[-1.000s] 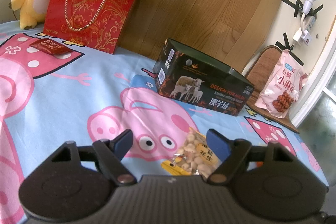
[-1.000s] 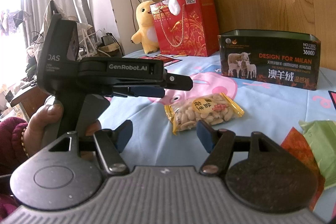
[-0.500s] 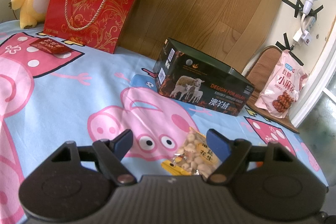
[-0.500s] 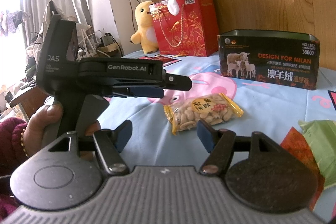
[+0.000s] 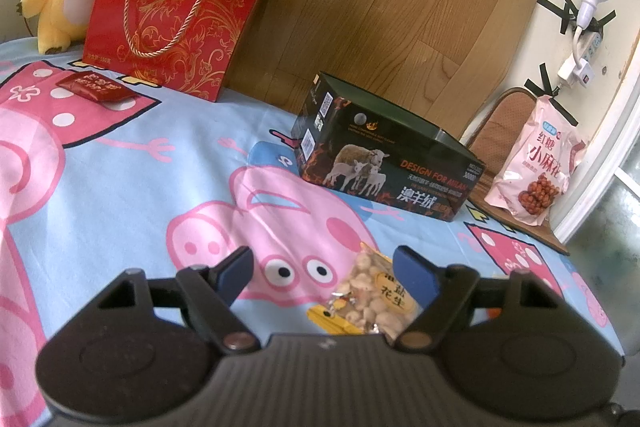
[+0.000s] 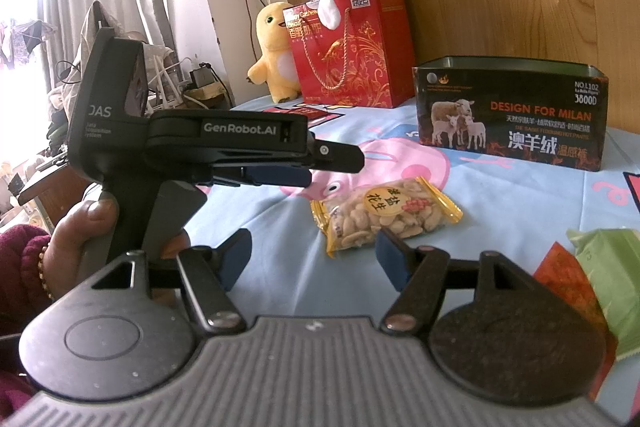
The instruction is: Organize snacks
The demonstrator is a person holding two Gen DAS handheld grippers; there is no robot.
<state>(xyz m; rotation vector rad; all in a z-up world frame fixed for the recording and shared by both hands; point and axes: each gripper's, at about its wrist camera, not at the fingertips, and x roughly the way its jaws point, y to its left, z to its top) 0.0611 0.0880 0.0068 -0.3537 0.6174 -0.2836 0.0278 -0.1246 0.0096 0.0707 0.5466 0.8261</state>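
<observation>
A clear peanut packet (image 5: 374, 297) with yellow ends lies on the pig-print sheet; it also shows in the right wrist view (image 6: 384, 213). My left gripper (image 5: 325, 267) is open and empty, hovering just before the packet, which sits by its right finger. In the right wrist view the left gripper (image 6: 304, 171) hangs above the sheet left of the packet. My right gripper (image 6: 314, 255) is open and empty, just short of the packet. A dark open tin box (image 5: 384, 163) stands beyond; it also shows in the right wrist view (image 6: 508, 119).
A red gift bag (image 5: 176, 15) with plush toys stands at the back by the wooden board. A small red packet (image 5: 94, 87) lies before it. Green and red packets (image 6: 600, 267) lie at the right. A pink snack bag (image 5: 536, 171) sits on a chair.
</observation>
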